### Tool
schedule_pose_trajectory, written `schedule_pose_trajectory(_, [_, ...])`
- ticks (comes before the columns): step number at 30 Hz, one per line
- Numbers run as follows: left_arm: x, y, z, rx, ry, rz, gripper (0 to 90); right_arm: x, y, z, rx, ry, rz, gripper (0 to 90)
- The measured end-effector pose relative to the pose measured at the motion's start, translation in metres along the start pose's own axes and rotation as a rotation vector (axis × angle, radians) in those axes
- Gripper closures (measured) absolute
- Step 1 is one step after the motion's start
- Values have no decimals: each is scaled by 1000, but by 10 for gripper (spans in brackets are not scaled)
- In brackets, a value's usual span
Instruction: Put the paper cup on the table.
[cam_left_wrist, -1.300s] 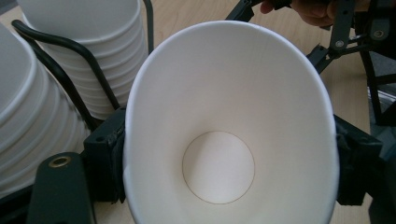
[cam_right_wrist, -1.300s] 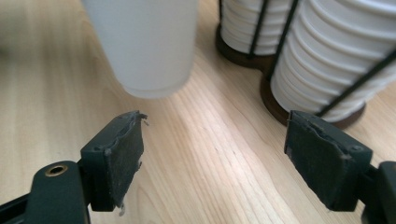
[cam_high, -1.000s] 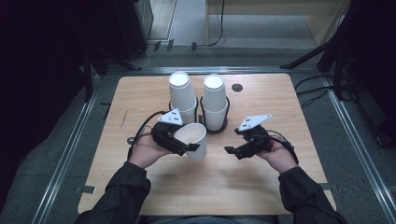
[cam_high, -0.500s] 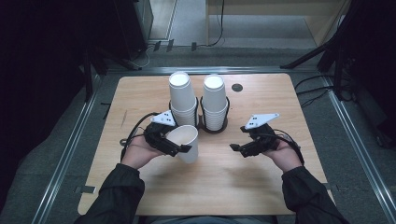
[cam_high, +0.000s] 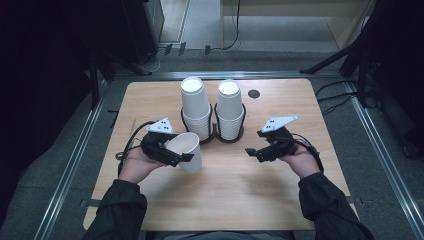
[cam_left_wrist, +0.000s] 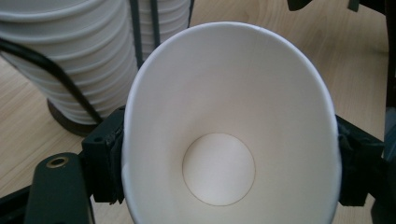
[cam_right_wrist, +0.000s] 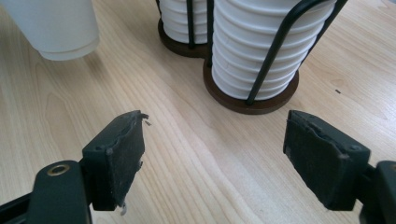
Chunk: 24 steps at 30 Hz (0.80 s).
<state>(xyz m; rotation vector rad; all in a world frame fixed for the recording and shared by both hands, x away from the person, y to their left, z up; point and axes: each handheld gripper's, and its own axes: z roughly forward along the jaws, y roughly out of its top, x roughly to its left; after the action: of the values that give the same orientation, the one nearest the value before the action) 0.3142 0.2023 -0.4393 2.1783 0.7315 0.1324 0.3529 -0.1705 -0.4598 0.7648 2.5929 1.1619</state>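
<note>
1 white paper cup (cam_high: 186, 149) sits clamped between the jaws of the left gripper (cam_high: 167, 152), which squeeze its wall from both sides near the rim, so that the mouth is pressed into an oval in the left gripper view (cam_left_wrist: 229, 121). The cup is tilted, its open mouth facing up and toward the person and its base pointing down at the counter (cam_high: 230, 200). Whether the base touches the wood cannot be told.

Just behind the cup stands a black wire cup holder (cam_high: 216, 131) with 2 dark round bases joined side by side. It carries 2 tall stacks of white cups turned upside down: the left stack (cam_high: 195, 105) is the nearer one to the held cup, almost against it, and the right stack (cam_high: 230, 107) stands on the far side of that. Thin black uprights of the holder run up the sides of both stacks.

On the other side of the holder from the cup, the right gripper (cam_high: 257, 151) is held low over the counter with its jaws spread wide and nothing between them. Bare wood lies between the 2 grippers. Behind the right stack, a small dark round disc (cam_high: 254, 93) is set in the counter near its far edge.
</note>
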Motion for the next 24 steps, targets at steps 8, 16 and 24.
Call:
schedule_pose_trajectory(8, [10, -9, -13, -9, 33, -31, 183, -5, 3, 5, 2, 8, 7, 205])
schedule_pose_trajectory(16, [26, -18, -24, -28, 63, -75, 183, -5, 2, 9, 26, 14, -4, 205])
schedule_pose_trajectory(24, [43, -27, -34, -33, 124, -104, 182, -7, -1, 7, 26, 0, 7, 205])
